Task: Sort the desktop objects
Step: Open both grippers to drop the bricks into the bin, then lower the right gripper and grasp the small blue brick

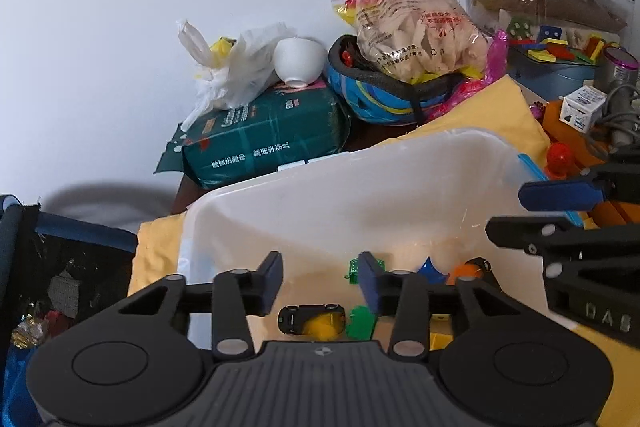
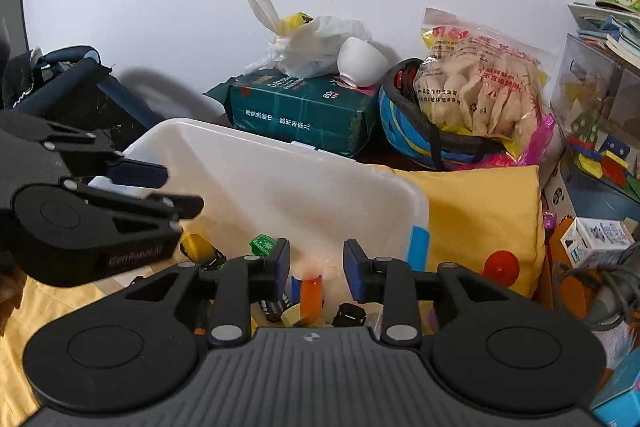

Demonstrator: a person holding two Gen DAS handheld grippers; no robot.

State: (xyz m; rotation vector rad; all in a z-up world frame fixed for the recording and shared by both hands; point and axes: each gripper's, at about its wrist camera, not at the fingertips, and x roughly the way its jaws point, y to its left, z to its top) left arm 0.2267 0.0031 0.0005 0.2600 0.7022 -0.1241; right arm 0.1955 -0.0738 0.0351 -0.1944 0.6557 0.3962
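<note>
A translucent white plastic bin [image 1: 360, 183] [image 2: 280, 155] stands on a yellow cloth. Inside it lie small toys: a black and yellow toy car [image 1: 312, 315], green pieces [image 1: 362, 321], a blue piece [image 1: 430, 269] and an orange one [image 1: 466, 271]. My left gripper [image 1: 320, 279] hovers over the bin, open, with nothing between its blue pads. My right gripper [image 2: 316, 267] is also over the bin and open. A blurred orange translucent piece [image 2: 311, 297] shows below its gap, and the pads do not touch it. Each gripper appears in the other's view, the right [image 1: 560, 211] and the left [image 2: 160, 187].
Behind the bin against the wall are a green tissue pack [image 1: 264, 135], a white bowl [image 1: 300, 59], a plastic bag [image 1: 232, 67], a blue helmet [image 1: 384, 95] and a snack bag [image 1: 416, 31]. A red ball [image 2: 500, 267], small boxes and a clear case of blocks [image 2: 596, 115] crowd the right.
</note>
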